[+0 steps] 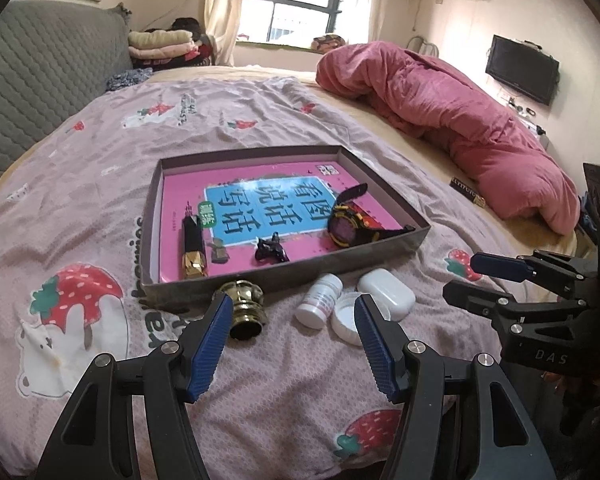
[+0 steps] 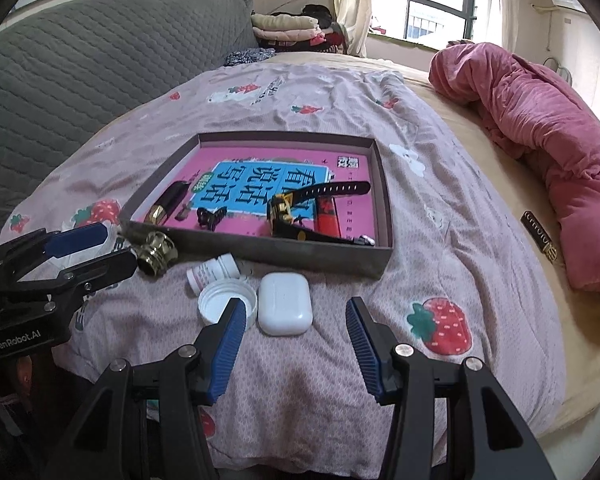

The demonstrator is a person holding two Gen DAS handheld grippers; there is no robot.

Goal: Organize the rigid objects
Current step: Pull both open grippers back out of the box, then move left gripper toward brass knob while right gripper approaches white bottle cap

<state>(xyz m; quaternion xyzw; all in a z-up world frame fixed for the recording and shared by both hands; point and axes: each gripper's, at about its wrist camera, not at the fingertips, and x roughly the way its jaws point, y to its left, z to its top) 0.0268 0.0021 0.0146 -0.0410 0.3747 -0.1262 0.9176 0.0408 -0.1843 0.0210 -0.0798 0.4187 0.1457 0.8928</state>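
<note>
A shallow grey box (image 1: 284, 276) (image 2: 308, 254) lies on the bed, lined with a pink book. In it lie a black and yellow watch (image 1: 346, 224) (image 2: 300, 208), a black hair clip (image 1: 270, 249) (image 2: 211, 216) and a black and gold lipstick (image 1: 194, 252) (image 2: 168, 202). In front of it lie a brass knob (image 1: 244, 310) (image 2: 156, 254), a white pill bottle (image 1: 319, 300) (image 2: 212, 270), a white lid (image 1: 346, 318) (image 2: 226, 302) and a white earbud case (image 1: 388, 294) (image 2: 285, 308). My left gripper (image 1: 292, 346) is open just before the knob and bottle. My right gripper (image 2: 296, 344) is open just before the earbud case.
A rumpled pink duvet (image 1: 460, 120) (image 2: 540, 128) lies on the right of the bed. A small black and gold case (image 1: 466, 191) (image 2: 540, 238) lies beside it. A grey quilted headboard (image 1: 40, 92) stands at the left. Folded clothes (image 1: 164, 42) are stacked at the far end.
</note>
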